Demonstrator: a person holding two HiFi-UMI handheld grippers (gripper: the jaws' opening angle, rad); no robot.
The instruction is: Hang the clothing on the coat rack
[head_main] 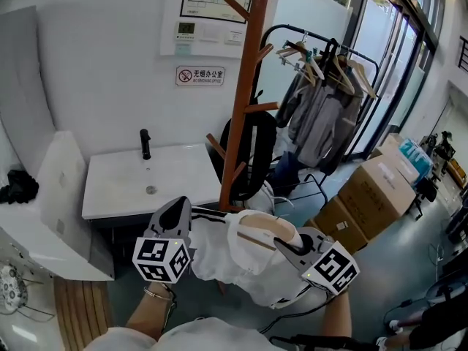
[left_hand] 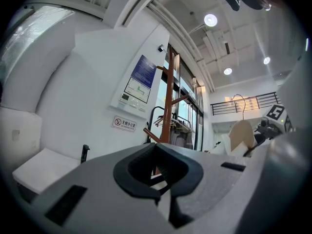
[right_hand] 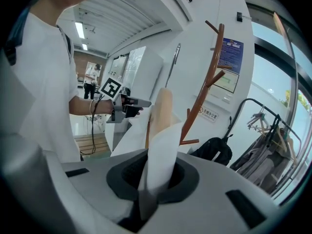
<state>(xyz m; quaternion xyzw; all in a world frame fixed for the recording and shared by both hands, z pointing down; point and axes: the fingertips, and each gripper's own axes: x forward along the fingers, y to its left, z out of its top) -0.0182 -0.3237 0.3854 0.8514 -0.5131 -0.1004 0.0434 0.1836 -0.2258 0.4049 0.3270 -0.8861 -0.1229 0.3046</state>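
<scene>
I record the soft, light white garment with black stripes (head_main: 219, 254) on its pale wooden hanger (head_main: 269, 231), held low before the tall brown wooden coat rack (head_main: 245, 86), with the left gripper (left_hand: 163, 190) and right gripper (right_hand: 146, 199) both pinched onto its limp fabric; I judge the stiff hanger the surer hold.

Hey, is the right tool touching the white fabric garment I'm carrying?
Touching. The right gripper view shows the right tool shut on a fold of the white fabric garment, which rises from between its jaws.
</scene>
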